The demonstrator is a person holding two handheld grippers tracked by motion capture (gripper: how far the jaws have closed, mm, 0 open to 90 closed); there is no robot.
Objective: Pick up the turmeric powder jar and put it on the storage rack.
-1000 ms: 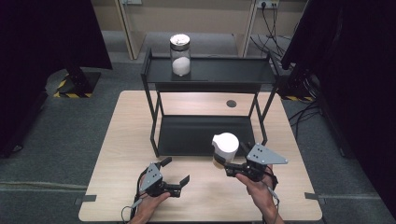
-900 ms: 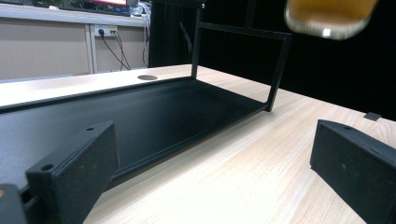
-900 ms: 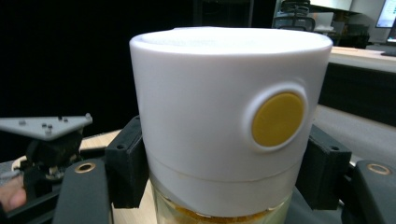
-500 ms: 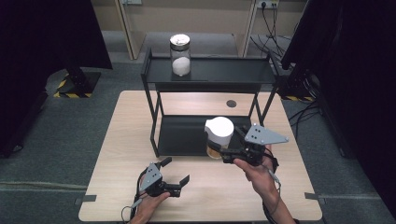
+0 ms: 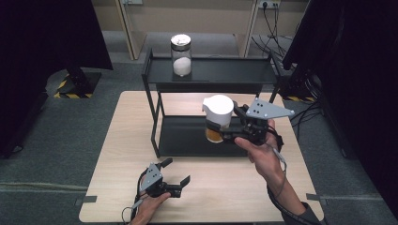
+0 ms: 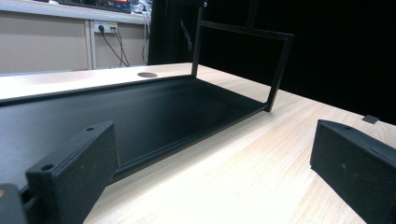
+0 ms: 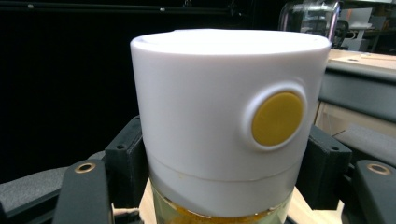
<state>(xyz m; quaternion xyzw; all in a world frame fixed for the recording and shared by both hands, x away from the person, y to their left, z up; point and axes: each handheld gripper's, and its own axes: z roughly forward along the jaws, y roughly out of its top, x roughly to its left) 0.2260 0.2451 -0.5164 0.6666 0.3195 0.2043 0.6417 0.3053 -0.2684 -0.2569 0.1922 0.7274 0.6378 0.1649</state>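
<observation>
My right gripper is shut on a jar with a white lid and yellow contents, held in the air above the black rack's lower shelf. In the right gripper view the jar sits upright between the two jaws, a yellow round button on its lid. A glass jar with white contents stands on the rack's upper shelf. My left gripper rests open on the table near the front edge, with nothing between its jaws. In the left gripper view it points at the lower shelf.
The black two-tier rack stands on a light wooden table. A round cable hole lies in the tabletop behind the rack. Dark curtains hang at left and right, and cables run on the floor at the back right.
My right gripper has lifted the white-lidded jar up and away from the table's front, over the lower shelf. The left gripper has stayed still.
</observation>
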